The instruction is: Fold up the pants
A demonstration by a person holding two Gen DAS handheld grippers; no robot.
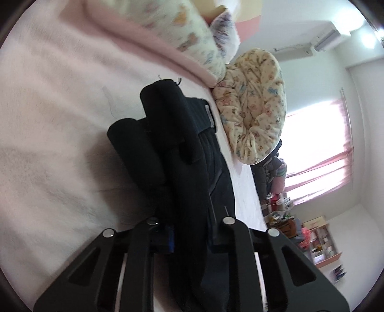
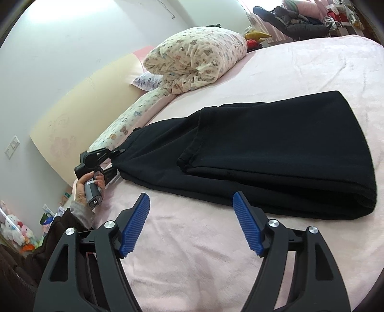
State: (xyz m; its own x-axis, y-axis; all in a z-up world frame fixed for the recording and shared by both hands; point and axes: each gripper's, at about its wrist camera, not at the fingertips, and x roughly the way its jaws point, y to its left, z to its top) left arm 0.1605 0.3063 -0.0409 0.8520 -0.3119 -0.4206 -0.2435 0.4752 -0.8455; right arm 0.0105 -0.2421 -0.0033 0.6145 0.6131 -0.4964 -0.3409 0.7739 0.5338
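Black pants (image 2: 276, 153) lie folded on the pink bed (image 2: 192, 252), legs doubled over toward the waist. My left gripper (image 2: 115, 160) is shut on the waist end of the pants at their left edge; in the left wrist view the black fabric (image 1: 182, 153) fills the space between its jaws and hides the fingertips. My right gripper (image 2: 192, 223) is open and empty, its blue pads (image 2: 135, 225) hovering above the blanket just in front of the pants' near edge, not touching them.
A rolled bear-print quilt (image 2: 199, 57) and a long bear-print pillow (image 2: 124, 122) lie along the headboard side. Clothes and clutter are piled beyond the bed's far corner (image 2: 297, 19). Stuffed toys (image 2: 16, 228) sit on the floor at left.
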